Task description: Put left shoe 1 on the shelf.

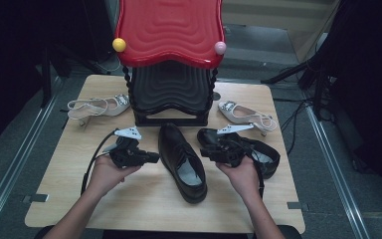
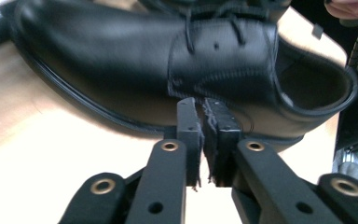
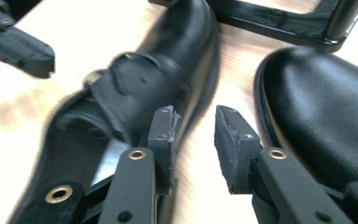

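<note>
A black lace-up shoe (image 1: 181, 162) lies in the middle of the table, toe toward the rack. A second black shoe (image 1: 268, 154) lies to its right. My left gripper (image 1: 151, 158) hovers just left of the middle shoe; in the left gripper view its jaws (image 2: 203, 105) stand almost together with nothing between them, pointing at the shoe's side (image 2: 121, 60). My right gripper (image 1: 204, 152) hangs between the two shoes. In the right gripper view (image 3: 196, 119) its jaws stand apart over bare wood, the middle shoe (image 3: 140, 88) to their left and the other shoe's toe (image 3: 321, 107) to their right.
A red-topped black shoe rack (image 1: 169, 94) stands at the back of the wooden table (image 1: 154, 214). One white heeled sandal (image 1: 99, 105) lies left of it and another (image 1: 246, 113) right of it. Dark floor and cables surround the table.
</note>
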`<action>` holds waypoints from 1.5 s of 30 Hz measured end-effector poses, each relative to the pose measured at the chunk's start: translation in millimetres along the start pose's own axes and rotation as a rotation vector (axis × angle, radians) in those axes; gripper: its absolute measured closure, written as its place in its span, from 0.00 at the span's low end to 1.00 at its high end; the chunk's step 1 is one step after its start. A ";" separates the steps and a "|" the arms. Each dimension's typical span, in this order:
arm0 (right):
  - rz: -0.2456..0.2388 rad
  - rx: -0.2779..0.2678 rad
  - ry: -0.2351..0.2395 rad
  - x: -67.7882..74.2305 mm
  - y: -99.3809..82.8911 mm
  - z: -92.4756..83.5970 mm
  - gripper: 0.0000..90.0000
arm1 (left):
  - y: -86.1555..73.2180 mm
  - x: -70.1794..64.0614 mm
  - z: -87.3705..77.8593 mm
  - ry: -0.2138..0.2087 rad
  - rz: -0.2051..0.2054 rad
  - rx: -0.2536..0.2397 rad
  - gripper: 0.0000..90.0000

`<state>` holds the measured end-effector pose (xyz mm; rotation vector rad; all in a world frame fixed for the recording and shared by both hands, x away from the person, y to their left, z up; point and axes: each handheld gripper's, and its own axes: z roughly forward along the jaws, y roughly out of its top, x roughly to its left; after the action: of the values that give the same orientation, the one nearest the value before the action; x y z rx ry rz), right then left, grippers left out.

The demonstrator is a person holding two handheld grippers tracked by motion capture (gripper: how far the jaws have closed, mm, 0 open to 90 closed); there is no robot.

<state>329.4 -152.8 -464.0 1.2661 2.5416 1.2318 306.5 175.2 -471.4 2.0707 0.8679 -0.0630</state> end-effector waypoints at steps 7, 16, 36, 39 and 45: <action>-0.010 0.031 0.012 18.1 17.9 -22.4 0.74 | 27.2 5.4 -19.7 0.032 0.010 -0.018 0.96; -0.018 0.089 0.052 37.7 26.6 -37.7 0.75 | 69.0 7.7 -39.0 0.049 0.036 -0.024 0.99; -0.032 0.246 0.133 61.7 18.8 -9.1 0.70 | 148.0 7.6 -72.8 0.050 0.093 -0.070 0.98; -0.034 0.268 0.144 65.6 17.7 -3.6 0.71 | 161.4 5.6 -79.4 0.068 0.115 -0.069 0.98; -0.043 0.283 0.146 71.0 17.0 7.2 0.71 | 189.3 6.6 -95.3 0.123 0.152 -0.075 1.00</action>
<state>295.9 -93.4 -437.0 1.1980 2.9162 1.0197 400.5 176.7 -281.3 2.0796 0.7717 0.1777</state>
